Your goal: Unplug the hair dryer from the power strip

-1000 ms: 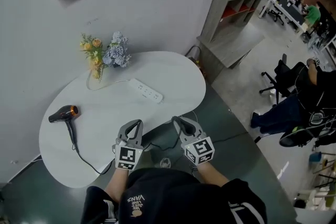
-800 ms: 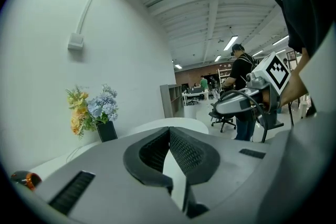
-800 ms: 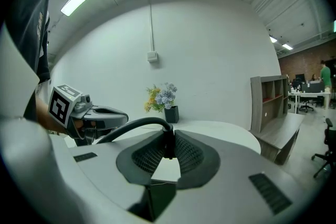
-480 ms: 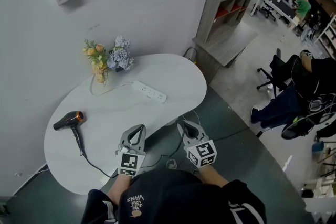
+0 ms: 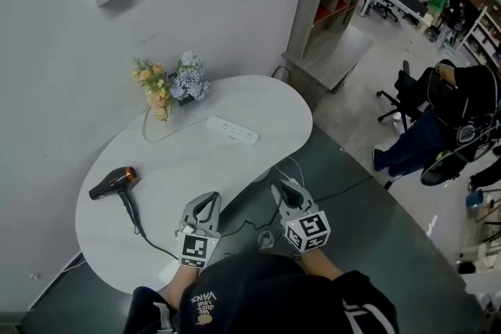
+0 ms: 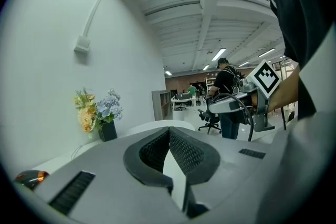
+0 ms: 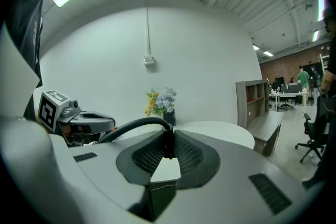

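Note:
The black and orange hair dryer (image 5: 113,182) lies at the left of the white table (image 5: 266,109); its orange end (image 6: 29,178) shows low left in the left gripper view. Its black cable (image 5: 141,231) runs off the table's near edge toward me. The white power strip (image 5: 232,131) lies mid-table with no plug in it. My right gripper (image 5: 283,185) (image 7: 168,140) is shut on the dryer's black plug (image 7: 167,145), from which the cable (image 7: 131,124) arcs left. My left gripper (image 5: 208,198) (image 6: 169,130) is shut and empty, beside the right one and off the table's near edge.
A dark vase of yellow and blue flowers (image 5: 172,84) stands at the table's back by the wall. A grey shelf unit (image 5: 329,12) stands behind the table on the right. A person sits on an office chair (image 5: 446,129) at far right. Dark floor lies below me.
Both grippers have drawn back from the table toward me, the right one keeping the plug. The table, dryer and strip now sit farther away in the head view.

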### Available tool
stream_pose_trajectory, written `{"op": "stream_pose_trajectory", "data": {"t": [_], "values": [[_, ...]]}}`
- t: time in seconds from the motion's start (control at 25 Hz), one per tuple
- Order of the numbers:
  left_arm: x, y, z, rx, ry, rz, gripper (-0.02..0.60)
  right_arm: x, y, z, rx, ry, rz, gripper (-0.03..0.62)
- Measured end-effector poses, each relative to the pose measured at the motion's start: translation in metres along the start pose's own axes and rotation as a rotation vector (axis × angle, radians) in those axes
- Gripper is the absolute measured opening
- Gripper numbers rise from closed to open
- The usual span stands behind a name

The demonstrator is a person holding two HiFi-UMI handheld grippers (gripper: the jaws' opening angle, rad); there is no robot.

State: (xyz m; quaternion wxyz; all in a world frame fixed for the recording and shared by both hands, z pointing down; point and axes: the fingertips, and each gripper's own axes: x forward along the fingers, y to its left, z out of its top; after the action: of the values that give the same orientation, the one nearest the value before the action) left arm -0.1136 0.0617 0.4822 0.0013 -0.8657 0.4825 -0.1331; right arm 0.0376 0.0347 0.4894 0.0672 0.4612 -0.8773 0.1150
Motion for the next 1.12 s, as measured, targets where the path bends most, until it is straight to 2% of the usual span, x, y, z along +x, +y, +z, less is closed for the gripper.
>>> {"op": "stream_pose_trajectory", "data": {"t": [0.52, 1.12], "values": [[-0.055, 0.013, -0.007, -0.003, -0.020, -0.041, 0.019, -0.020, 0.055, 0.000, 0.001, 0.006, -0.045, 0.072], [-0.083, 0.015, -0.015, -0.003, -0.035, -0.054, 0.019, -0.028, 0.085, -0.008, 0.022, 0.001, -0.065, 0.072]]}}
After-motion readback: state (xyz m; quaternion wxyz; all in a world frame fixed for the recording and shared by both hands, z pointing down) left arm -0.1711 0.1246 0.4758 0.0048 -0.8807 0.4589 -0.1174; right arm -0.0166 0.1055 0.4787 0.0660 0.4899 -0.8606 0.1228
